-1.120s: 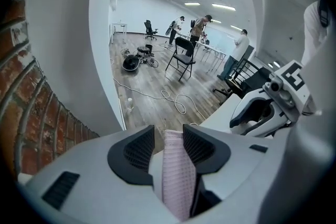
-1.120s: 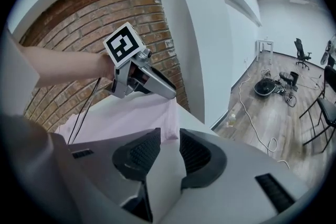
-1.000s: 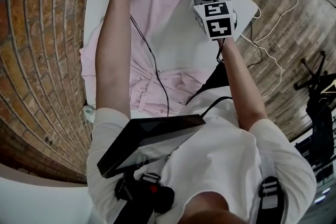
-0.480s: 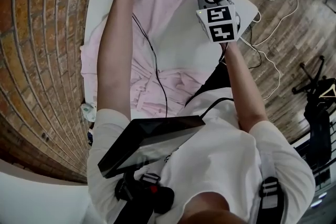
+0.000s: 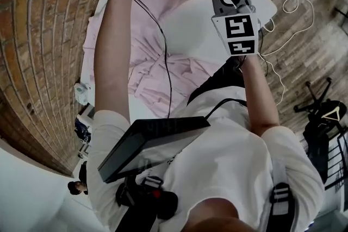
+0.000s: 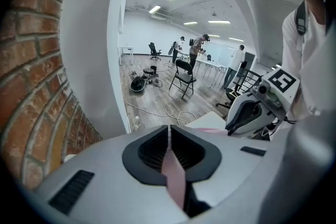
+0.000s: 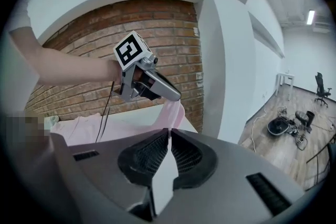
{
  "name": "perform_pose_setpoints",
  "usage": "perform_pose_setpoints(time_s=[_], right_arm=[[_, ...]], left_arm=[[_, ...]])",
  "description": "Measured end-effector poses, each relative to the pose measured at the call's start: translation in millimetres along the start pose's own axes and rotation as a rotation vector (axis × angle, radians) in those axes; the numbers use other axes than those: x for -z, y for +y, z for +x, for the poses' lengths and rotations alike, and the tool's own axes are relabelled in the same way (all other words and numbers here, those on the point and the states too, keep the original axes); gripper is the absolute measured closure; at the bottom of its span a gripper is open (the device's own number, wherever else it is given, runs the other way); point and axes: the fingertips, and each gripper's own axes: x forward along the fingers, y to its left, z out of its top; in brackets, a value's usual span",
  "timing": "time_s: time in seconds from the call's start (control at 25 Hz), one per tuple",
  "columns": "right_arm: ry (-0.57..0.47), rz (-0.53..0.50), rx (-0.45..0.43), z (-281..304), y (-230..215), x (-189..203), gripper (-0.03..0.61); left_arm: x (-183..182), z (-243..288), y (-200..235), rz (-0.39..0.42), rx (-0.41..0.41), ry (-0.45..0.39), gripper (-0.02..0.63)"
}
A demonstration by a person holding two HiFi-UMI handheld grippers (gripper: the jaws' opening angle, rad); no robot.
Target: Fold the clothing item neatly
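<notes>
Pale pink garment (image 5: 157,84): thin, soft, creased, bunched at the near edge of the smooth white round-cornered counter (image 5: 196,35), with its far part raised. Left gripper (image 6: 169,139) and right gripper (image 7: 167,152), jaws having just been closing, each pinch a flat fold of it.

White short-sleeved T-shirt (image 5: 239,171), black chest panel (image 5: 147,144), thin black cable (image 5: 166,68), grey left gripper (image 6: 169,131) and right gripper (image 7: 169,134), black-and-white marker cubes (image 5: 239,32)
</notes>
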Motion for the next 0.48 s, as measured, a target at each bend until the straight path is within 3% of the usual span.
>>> perform_pose_setpoints(time_s=[0.24, 0.48], right_arm=[[-0.071, -0.11, -0.114, -23.4, 70.2, -35.0, 0.555], [-0.108, -0.199, -0.255, -38.7, 159.5, -52.0, 0.555]], left_arm=[[12.6, -91.1, -24.7, -0.015, -0.098, -0.04, 0.595], [58.8, -179.8, -54.2, -0.073, -0.184, -0.056, 0.595]])
